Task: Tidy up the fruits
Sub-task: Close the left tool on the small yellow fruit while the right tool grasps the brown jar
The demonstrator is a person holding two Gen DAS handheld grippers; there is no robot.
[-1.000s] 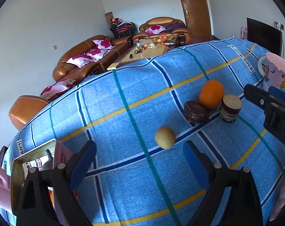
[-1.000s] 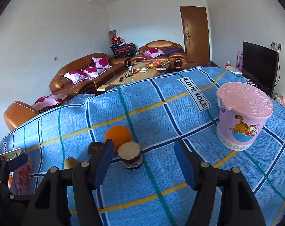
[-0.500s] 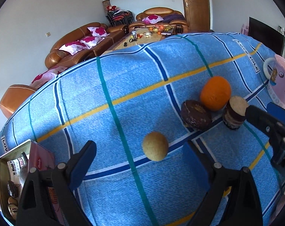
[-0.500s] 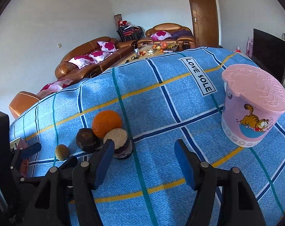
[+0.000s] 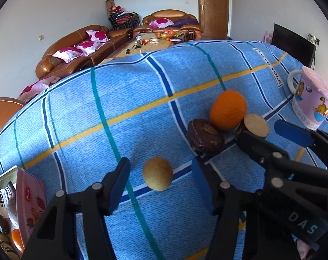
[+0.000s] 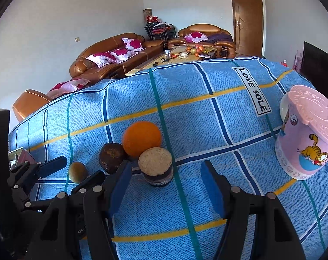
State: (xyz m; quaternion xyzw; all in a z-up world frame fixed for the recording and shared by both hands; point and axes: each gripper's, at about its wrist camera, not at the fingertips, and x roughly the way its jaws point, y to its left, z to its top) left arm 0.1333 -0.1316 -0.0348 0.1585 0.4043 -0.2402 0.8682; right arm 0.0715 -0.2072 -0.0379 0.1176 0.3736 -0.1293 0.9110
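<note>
1. My left tool (image 5: 160, 178) is spread wide around the small round tan-brown fruit (image 5: 157, 176) on the blue plaid-covered surface (image 5: 120, 99); I judge a careless close could roll it away.
2. My right tool (image 6: 164, 183) gapes before the dark cork-topped cylinder (image 6: 156, 166), not touching it.
3. The round orange (image 6: 141, 138) and dark brown wrinkled fruit (image 6: 112, 157) crowd together; a nudge could scatter them.
</note>
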